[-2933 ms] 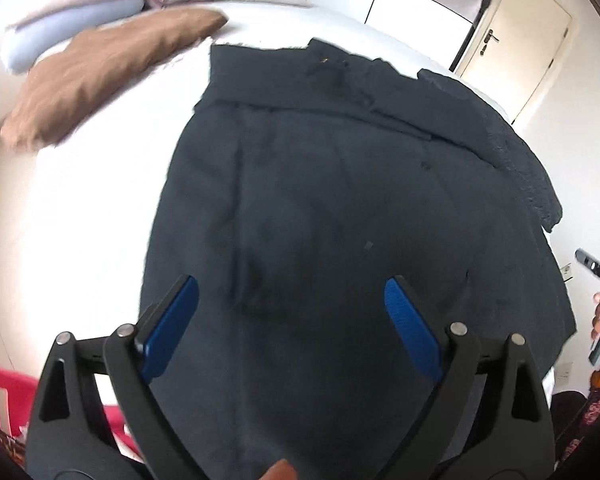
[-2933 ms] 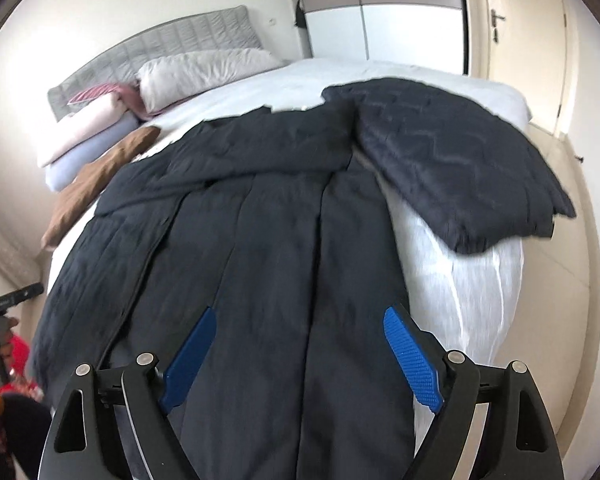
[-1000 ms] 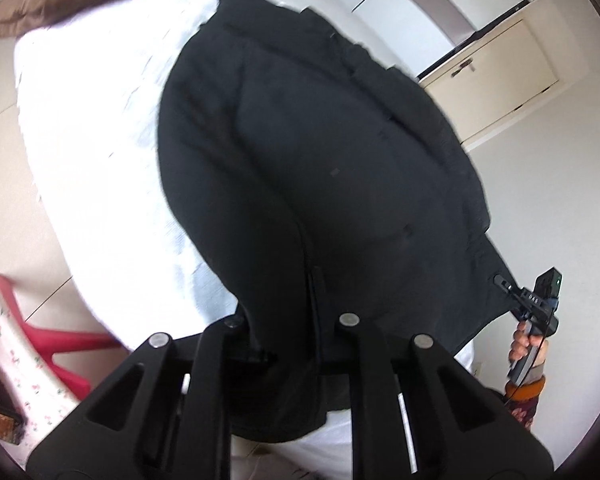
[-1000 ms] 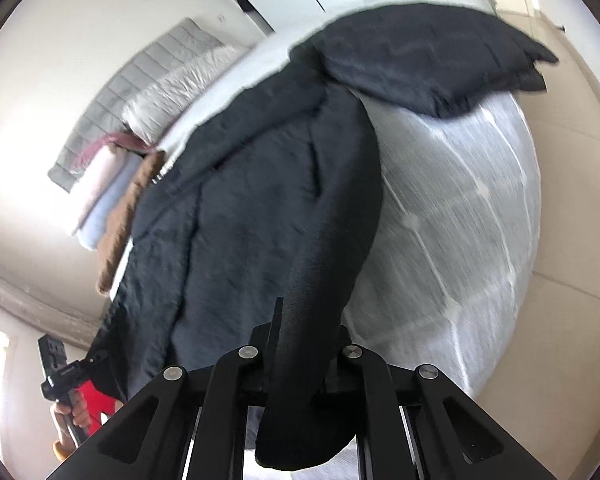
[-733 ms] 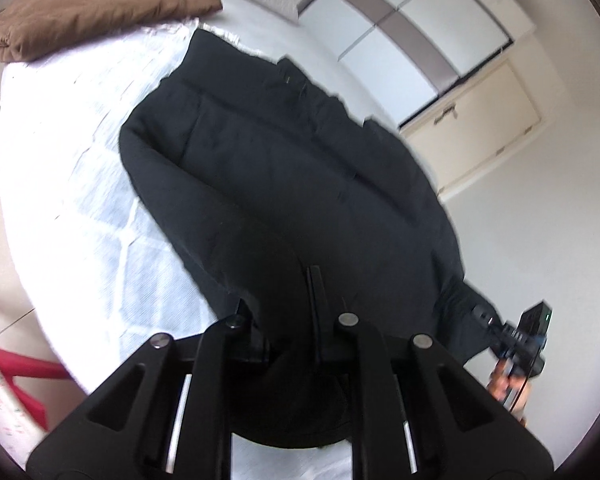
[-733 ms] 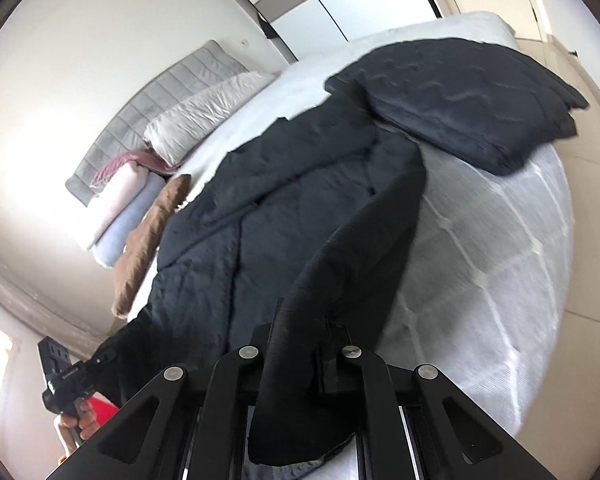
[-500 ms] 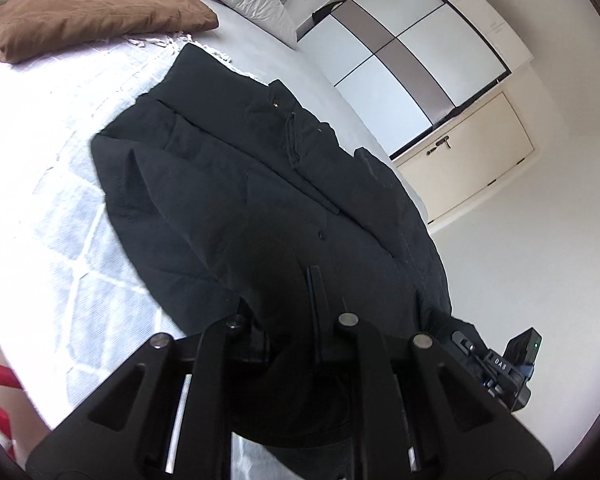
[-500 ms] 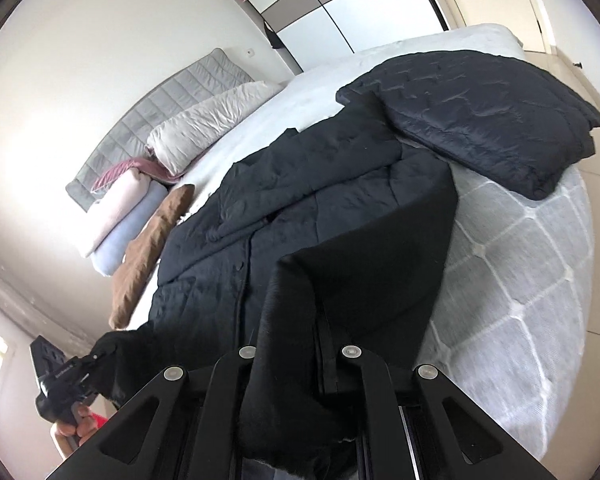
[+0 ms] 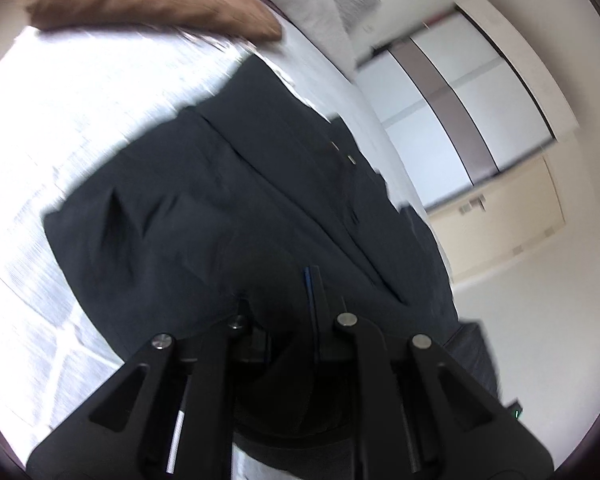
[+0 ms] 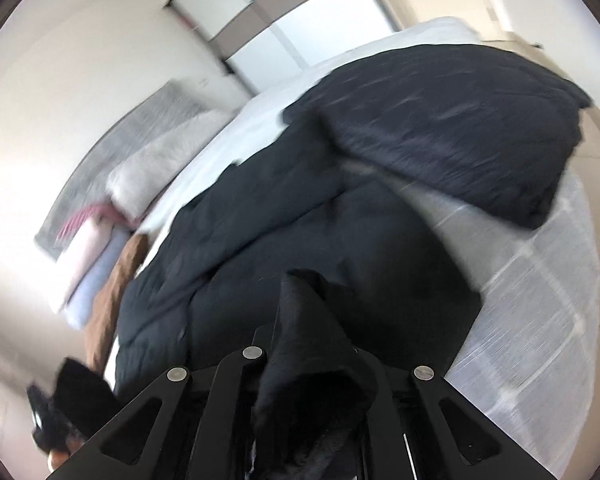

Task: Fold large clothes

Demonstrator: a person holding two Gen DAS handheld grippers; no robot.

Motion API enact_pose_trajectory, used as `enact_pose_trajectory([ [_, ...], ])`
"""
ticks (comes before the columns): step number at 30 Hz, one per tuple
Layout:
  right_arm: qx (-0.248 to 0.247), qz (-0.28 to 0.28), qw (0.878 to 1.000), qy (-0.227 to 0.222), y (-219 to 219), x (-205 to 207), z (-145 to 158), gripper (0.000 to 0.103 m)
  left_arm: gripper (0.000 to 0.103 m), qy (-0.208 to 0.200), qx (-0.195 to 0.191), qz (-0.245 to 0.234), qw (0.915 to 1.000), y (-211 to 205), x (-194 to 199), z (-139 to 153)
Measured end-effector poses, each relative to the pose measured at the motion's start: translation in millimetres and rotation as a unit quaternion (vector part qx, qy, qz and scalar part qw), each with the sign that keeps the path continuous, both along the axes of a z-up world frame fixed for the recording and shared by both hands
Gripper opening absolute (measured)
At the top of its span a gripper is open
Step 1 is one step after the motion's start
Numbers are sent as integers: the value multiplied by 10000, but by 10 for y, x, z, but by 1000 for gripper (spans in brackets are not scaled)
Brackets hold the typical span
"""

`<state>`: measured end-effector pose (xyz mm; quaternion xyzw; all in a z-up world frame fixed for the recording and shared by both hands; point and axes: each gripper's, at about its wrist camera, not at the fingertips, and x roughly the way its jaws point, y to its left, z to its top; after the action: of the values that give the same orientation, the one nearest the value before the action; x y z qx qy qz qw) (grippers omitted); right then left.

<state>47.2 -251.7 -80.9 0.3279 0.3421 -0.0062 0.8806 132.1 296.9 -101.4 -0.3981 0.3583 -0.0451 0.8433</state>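
Observation:
A large black quilted coat [image 9: 236,200] lies spread on the white bed [image 9: 80,92], its collar toward the pillows. My left gripper [image 9: 296,304] is shut on the coat's bottom hem, which is lifted and carried over the coat's body. In the right wrist view the same coat [image 10: 300,240] lies ahead. My right gripper [image 10: 304,344] is shut on the other hem corner, with dark cloth bunched up between its fingers. The other gripper [image 10: 60,412] shows blurred at the lower left of that view.
A folded dark quilted blanket [image 10: 460,128] lies on the bed's right side, over the coat's far edge. A brown pillow [image 9: 140,0], pale pillows [image 10: 156,160] and a grey headboard [image 10: 140,120] are at the bed's head. A wardrobe [image 9: 452,100] and door [image 9: 508,216] stand beyond.
Both grippers closed on the coat's bottom hem and have lifted it and carried it forward toward the collar. The lower part of the coat now doubles over the upper part.

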Motion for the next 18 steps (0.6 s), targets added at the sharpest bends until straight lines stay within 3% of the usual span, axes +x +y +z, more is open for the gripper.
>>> enact_pose_trajectory([
  [5,72,-629,9965,553,-374,92,-253,6,14,513,-52,460,9976,210,60,-205],
  [9,4,-573,9946,860,-413,184,-437,6,14,687,12,467,9965,192,94,-312],
  [14,-456,-328,9955,758,-306,233,-400,8,18,642,271,214,9973,124,98,-245],
  [18,-112,28,9990,433,-391,158,-313,20,30,577,255,-261,9977,142,38,-93],
])
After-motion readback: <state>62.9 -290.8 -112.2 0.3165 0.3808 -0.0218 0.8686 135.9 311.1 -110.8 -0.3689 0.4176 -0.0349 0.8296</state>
